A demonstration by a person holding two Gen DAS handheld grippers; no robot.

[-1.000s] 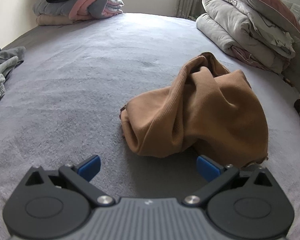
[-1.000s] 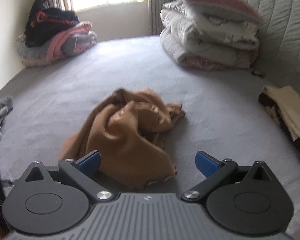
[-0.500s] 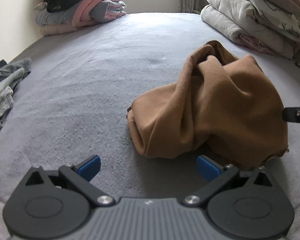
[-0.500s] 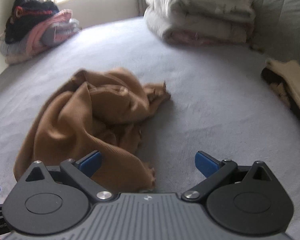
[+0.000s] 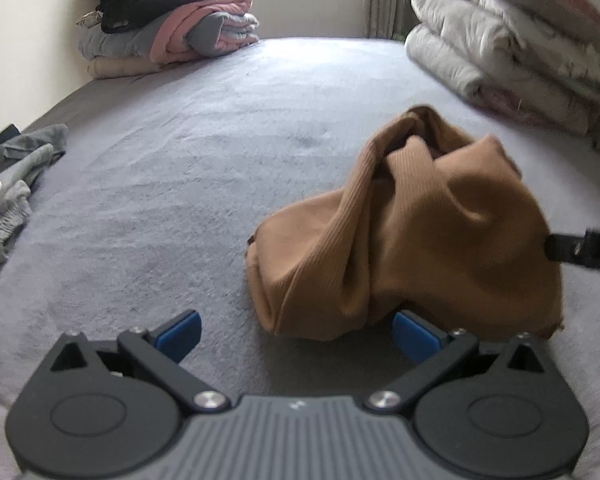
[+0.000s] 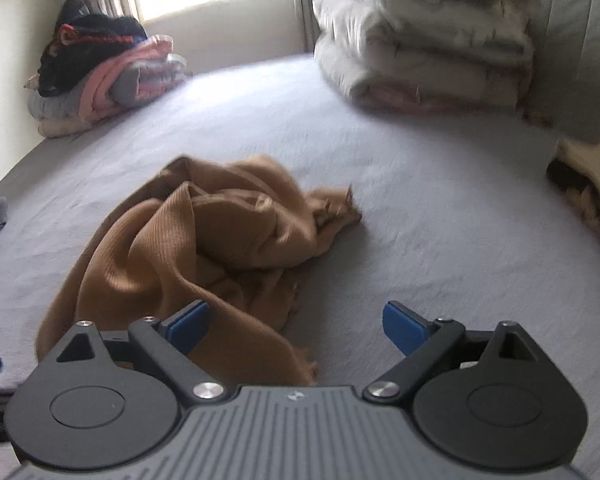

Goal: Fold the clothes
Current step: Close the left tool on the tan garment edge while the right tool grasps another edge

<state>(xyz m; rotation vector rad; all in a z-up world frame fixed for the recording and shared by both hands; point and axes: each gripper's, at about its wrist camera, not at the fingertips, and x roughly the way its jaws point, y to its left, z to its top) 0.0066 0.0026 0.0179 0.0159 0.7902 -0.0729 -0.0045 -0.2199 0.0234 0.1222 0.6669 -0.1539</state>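
Right gripper, angled downward, is closing its wide jaws over the frayed near edge of the brown ribbed garment, not yet pinching it. Left gripper is hovering, jaws apart, empty. Garment is lying crumpled mid-bed; folding is not begun. Folded clothes are stacked beyond.

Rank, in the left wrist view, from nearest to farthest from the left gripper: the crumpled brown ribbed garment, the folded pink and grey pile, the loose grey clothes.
1. Crumpled brown ribbed garment, just ahead, right.
2. Loose grey clothes, left edge.
3. Folded pink and grey pile, far left corner.
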